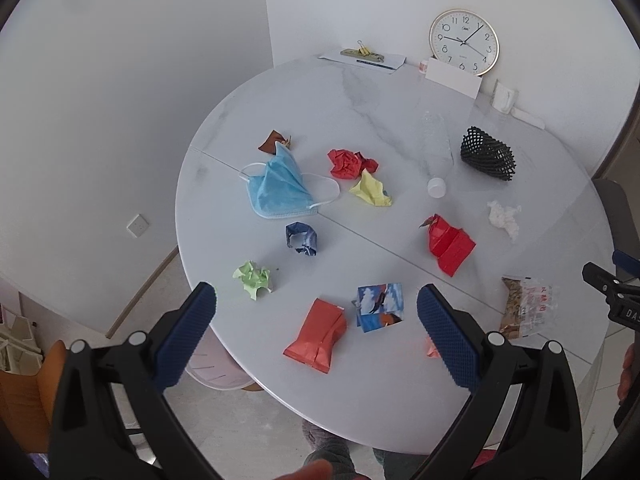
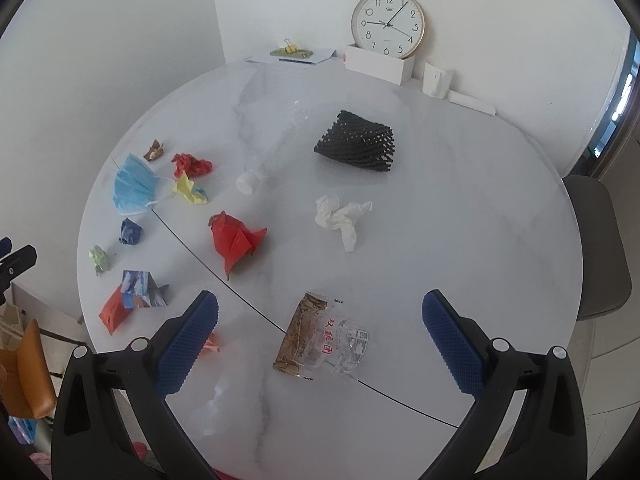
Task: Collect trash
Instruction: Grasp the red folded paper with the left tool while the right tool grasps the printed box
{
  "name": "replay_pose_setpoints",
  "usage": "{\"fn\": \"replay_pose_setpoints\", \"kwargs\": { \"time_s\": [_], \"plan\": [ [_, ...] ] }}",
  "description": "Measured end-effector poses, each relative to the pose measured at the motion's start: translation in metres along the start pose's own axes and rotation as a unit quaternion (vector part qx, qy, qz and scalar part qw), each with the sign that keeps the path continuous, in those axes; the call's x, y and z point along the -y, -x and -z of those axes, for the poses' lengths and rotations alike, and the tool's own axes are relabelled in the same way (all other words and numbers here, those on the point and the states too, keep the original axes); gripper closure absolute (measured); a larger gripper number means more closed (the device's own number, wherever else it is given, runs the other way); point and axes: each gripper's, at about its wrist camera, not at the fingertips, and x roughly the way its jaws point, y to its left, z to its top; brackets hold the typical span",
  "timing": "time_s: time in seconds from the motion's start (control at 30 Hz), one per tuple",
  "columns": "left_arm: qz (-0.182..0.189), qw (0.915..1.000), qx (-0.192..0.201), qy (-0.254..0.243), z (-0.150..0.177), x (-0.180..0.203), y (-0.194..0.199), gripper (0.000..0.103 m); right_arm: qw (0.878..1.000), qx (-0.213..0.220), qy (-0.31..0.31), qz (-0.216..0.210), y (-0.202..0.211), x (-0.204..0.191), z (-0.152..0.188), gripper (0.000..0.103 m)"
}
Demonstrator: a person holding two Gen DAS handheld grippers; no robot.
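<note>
From my left wrist view, my left gripper (image 1: 316, 308) hangs wide open and empty above the worktop (image 1: 400, 120) edge. The orange packet (image 1: 316, 336) lies between its fingers, near the edge; it looks light and crushable, best pinched across its waist.

From my right wrist view, my right gripper (image 2: 320, 312) is equally wide and empty over the clear wrapper (image 2: 324, 340). I judge it slippery and flimsy; grip its crumpled middle. Bare marble lies right of the wrapper.

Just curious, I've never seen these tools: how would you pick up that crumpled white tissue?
Pinch the white tissue across its narrow twisted middle, coming straight down with the open right hand-held gripper. Its raised, crumpled folds offer something to close on; the flat edges don't.
</note>
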Motion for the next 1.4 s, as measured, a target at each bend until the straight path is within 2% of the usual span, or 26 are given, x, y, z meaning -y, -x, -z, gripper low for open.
{"fn": "replay_pose_setpoints", "kwargs": {
  "time_s": [0.17, 0.3, 0.47, 0.63, 0.73, 0.83, 0.9, 0.97, 1.17, 1.4],
  "plan": [
    [0.0, 0.9996, -0.022, -0.016, 0.023, -0.009, -0.029, 0.006, 0.999, -0.026, 0.02, -0.023, -0.021, -0.018, 0.006, 0.002],
    [0.019, 0.9983, -0.051, -0.02, 0.04, -0.017, -0.055, 0.007, 0.998, -0.048, 0.041, -0.031, -0.037, -0.037, 0.006, 0.002],
    [0.019, 0.9963, -0.066, -0.052, 0.052, -0.018, -0.084, 0.012, 0.995, -0.061, 0.063, -0.04, -0.051, -0.059, 0.002, 0.002],
    [0.043, 0.9926, -0.083, -0.077, 0.058, -0.017, -0.115, 0.017, 0.995, -0.063, 0.069, -0.045, -0.061, -0.084, -0.002, 0.002],
    [0.055, 0.9897, -0.09, -0.097, 0.059, -0.013, -0.131, 0.022, 0.995, -0.063, 0.066, -0.045, -0.066, -0.097, -0.003, 0.002],
    [0.068, 0.9858, -0.096, -0.119, 0.061, -0.009, -0.143, 0.039, 0.995, -0.064, 0.06, -0.041, -0.069, -0.108, -0.003, 0.002],
    [0.078, 0.9835, -0.101, -0.128, 0.062, -0.01, -0.148, 0.054, 0.996, -0.066, 0.054, -0.036, -0.07, -0.112, -0.002, 0.002],
    [0.089, 0.9816, -0.104, -0.133, 0.063, -0.011, -0.154, 0.061, 0.996, -0.067, 0.047, -0.036, -0.07, -0.118, 0.0, 0.002],
    [0.122, 0.9792, -0.094, -0.132, 0.061, -0.022, -0.153, 0.065, 0.996, -0.073, 0.024, -0.052, -0.075, -0.141, 0.008, 0.002],
    [0.135, 0.9802, -0.075, -0.125, 0.06, -0.042, -0.131, 0.065, 0.993, -0.088, 0.01, -0.076, -0.099, -0.178, 0.015, 0.002]
  ]
}}
